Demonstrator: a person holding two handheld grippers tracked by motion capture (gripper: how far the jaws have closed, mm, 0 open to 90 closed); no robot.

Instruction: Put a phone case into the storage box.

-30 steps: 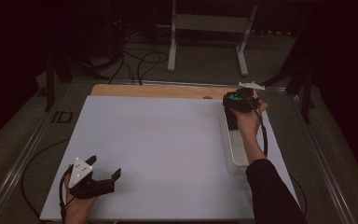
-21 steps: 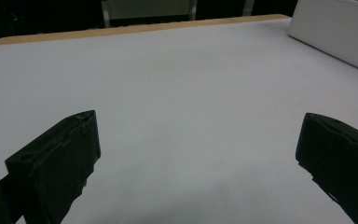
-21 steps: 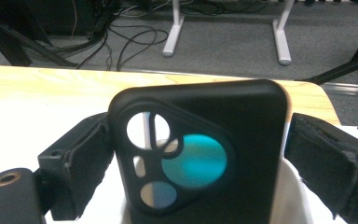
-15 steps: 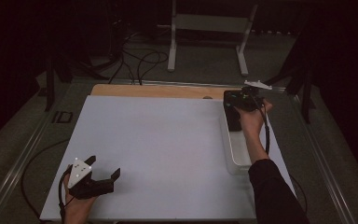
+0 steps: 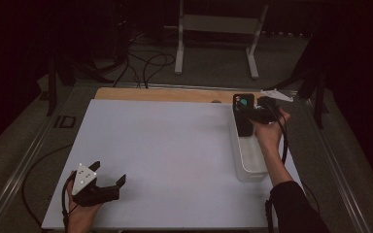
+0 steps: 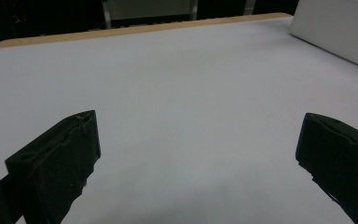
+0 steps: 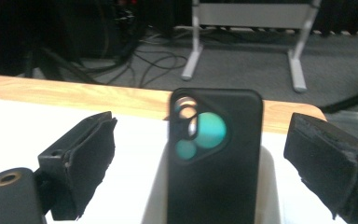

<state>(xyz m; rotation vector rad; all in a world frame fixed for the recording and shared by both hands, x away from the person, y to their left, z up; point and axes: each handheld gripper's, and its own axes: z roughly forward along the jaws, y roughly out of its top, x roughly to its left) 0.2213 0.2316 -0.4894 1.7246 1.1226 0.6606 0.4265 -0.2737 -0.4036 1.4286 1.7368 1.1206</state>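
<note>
White table (image 5: 165, 145), phone case (image 7: 213, 158) upright

Dim, vignetted room; the white table mat (image 5: 175, 145) is evenly lit, close-up fingers (image 7: 81, 163) soft-focused.

Black phone case (image 7: 213, 158), 1 piece, with round camera cutouts showing teal near its top. Standing upright, leaning slightly, at the far end of a long white tray (image 5: 250, 167) near the right edge of the desk (image 5: 165, 145).
</note>
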